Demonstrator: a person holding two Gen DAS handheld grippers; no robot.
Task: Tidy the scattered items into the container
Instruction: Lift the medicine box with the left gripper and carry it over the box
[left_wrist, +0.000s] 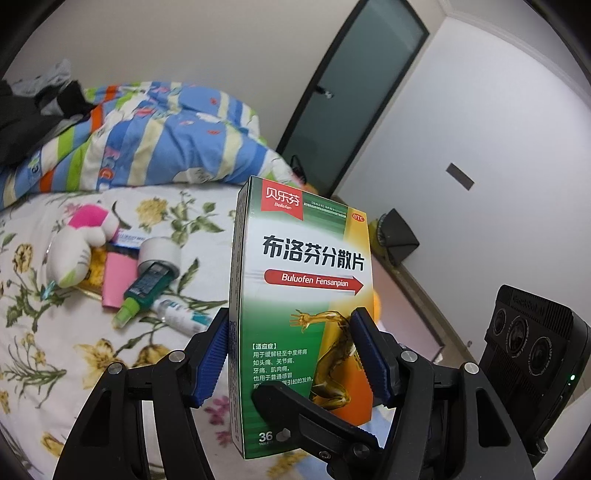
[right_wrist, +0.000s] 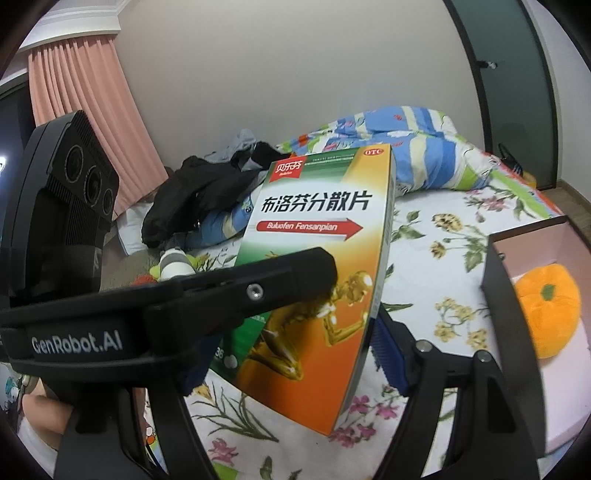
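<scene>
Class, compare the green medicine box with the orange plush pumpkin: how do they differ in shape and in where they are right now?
The medicine box is flat-sided and printed; the plush pumpkin is round and soft. The box is held above the bedspread between hand-held grippers; the pumpkin already lies inside the container. Both show orange.

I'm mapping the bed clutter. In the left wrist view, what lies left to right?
White-and-pink plush toy → pink flat card → green spray bottle → white-and-teal tube → green-and-orange medicine box.
</scene>
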